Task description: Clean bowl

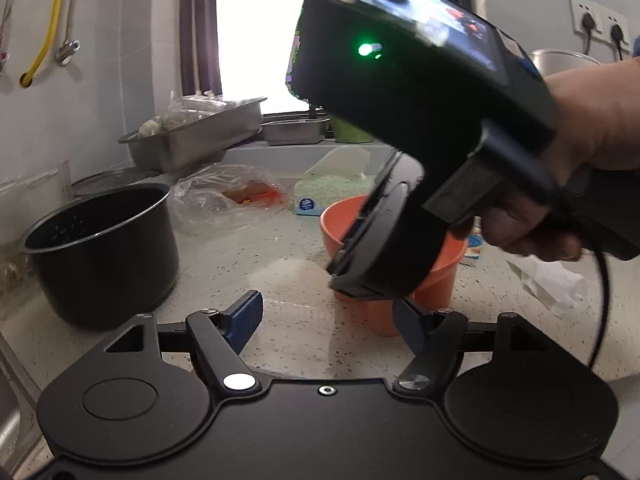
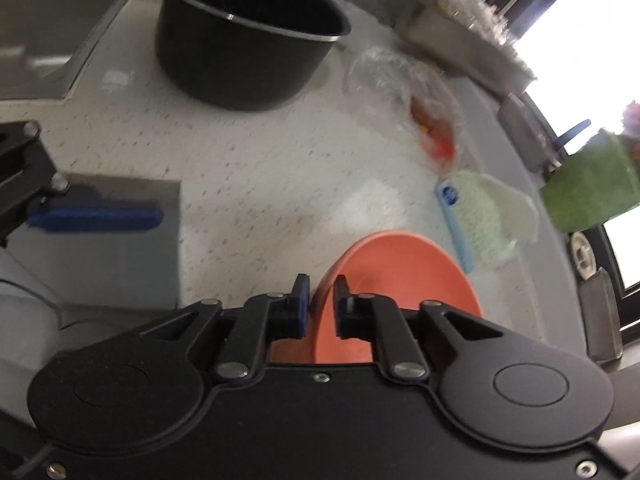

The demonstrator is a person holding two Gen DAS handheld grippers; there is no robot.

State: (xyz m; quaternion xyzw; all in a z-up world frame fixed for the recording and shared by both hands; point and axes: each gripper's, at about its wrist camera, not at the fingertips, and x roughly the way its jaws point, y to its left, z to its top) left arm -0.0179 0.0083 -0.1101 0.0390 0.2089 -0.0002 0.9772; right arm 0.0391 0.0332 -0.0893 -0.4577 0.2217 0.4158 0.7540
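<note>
An orange bowl [image 1: 438, 278] stands on the speckled counter, largely hidden in the left wrist view by the black housing of the right gripper [image 1: 420, 92], which a person's hand [image 1: 592, 128] holds above it. My left gripper [image 1: 328, 322] is open just in front of the bowl, with nothing between its blue pads. In the right wrist view the bowl [image 2: 400, 272] lies close under my right gripper [image 2: 322, 304]. Its near rim passes between the two pads, a thin gap shows beside the left pad, and the picture is blurred. One blue finger [image 2: 96, 216] of the left gripper shows at the left.
A black pot [image 1: 104, 248] stands left on the counter, with steel trays [image 1: 192, 136] and a clear plastic bag [image 1: 232, 196] behind. A tissue pack [image 2: 476, 220] lies beyond the bowl, crumpled paper [image 1: 552, 280] to its right. A sink [image 2: 52, 32] lies far left.
</note>
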